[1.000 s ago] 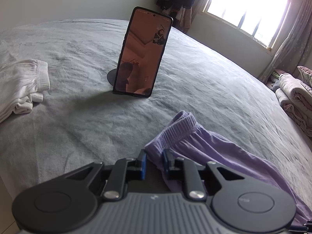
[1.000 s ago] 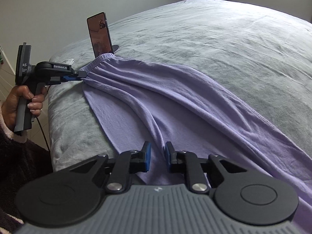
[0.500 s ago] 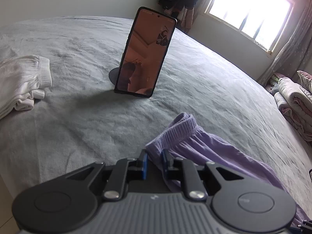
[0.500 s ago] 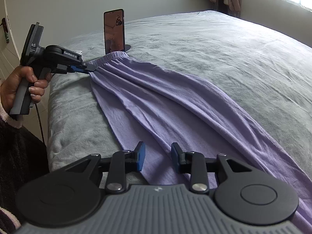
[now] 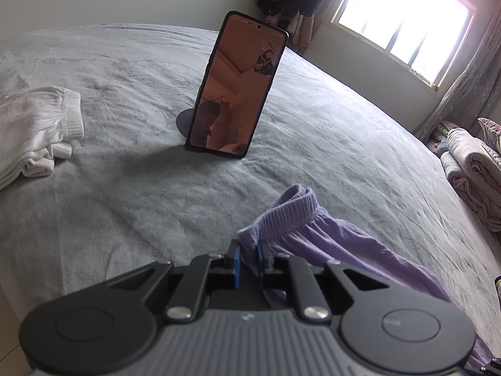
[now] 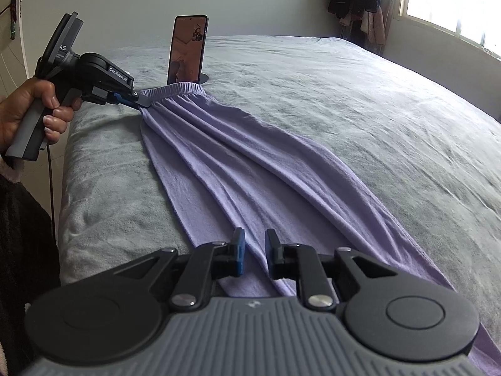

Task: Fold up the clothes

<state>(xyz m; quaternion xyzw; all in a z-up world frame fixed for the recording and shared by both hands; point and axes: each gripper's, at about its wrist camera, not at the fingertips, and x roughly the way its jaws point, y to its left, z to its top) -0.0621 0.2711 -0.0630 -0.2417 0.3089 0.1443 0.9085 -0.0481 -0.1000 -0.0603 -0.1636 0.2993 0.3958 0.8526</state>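
The purple trousers (image 6: 250,169) lie stretched out on the grey bedcover (image 6: 360,100), running in long loose folds from the ribbed waistband at about 11 o'clock in the right wrist view down to 5 o'clock, where the cloth passes under the near gripper and out of the picture. At the waistband end the left gripper (image 5: 248,255) has the corner of the elastic band pinched between its blue pads; its jaws have just been closing, are now nearly together, and the fabric bulges up out of them toward 1 o'clock in the left wrist view. Seen from the right wrist, this gripper (image 6: 142,102) reaches in from 9 o'clock, gripped by a person's hand (image 6: 34,109) near the bed's edge, its tips on the band's left end. The right gripper (image 6: 254,252) sits at the lower part of the trousers, at 6 o'clock in its own view; its jaws have just been closing but a clear gap remains between the pads, and a raised fold of purple cloth runs up through that gap without being visibly squeezed. Beyond the waistband, at 12 o'clock, a phone (image 5: 239,87) stands upright on a round dark stand, just behind the band. Well off at 9 o'clock in the left wrist view lies a folded white garment (image 5: 34,128), apart from the trousers. A bright window (image 5: 404,22) fills the 1 o'clock corner, with rolled bedding (image 5: 469,169) at 3 o'clock.
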